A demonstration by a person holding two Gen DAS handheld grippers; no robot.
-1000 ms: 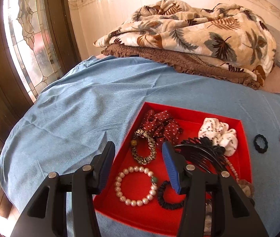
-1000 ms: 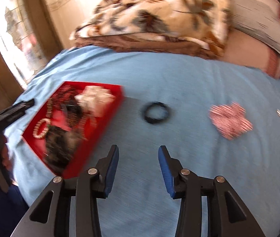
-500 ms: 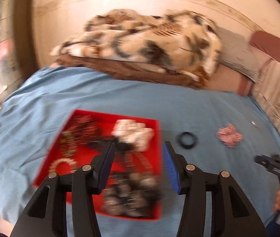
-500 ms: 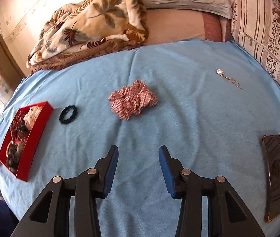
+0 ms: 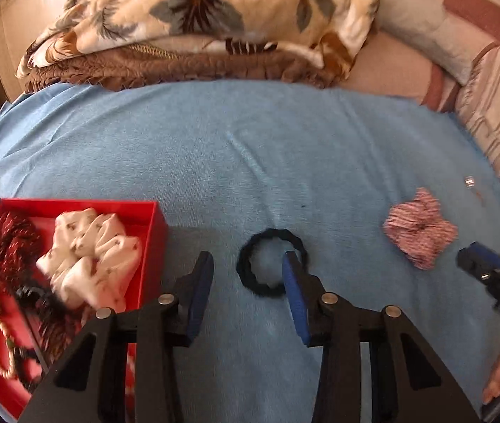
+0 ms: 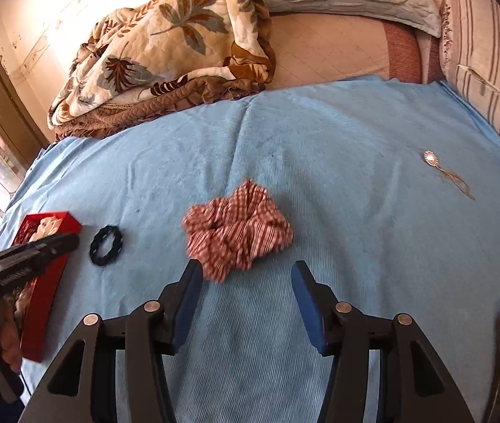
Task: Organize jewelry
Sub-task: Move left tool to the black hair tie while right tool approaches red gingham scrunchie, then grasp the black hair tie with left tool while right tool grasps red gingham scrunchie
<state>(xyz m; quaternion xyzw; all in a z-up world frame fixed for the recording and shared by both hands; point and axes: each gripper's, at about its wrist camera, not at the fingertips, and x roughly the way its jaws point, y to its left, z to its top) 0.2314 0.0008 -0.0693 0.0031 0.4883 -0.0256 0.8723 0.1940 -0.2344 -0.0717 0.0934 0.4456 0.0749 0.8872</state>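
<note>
Jewelry spread over a light blue bedspread

Red rectangular tray at left; red-striped fabric scrunchie before the right gripper — jaws just widening, empty; black braided hair tie under the left gripper — narrowing, ungripped.

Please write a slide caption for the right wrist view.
Open right gripper approaches red-checked fabric scrunchie on blue bedspread.
</note>
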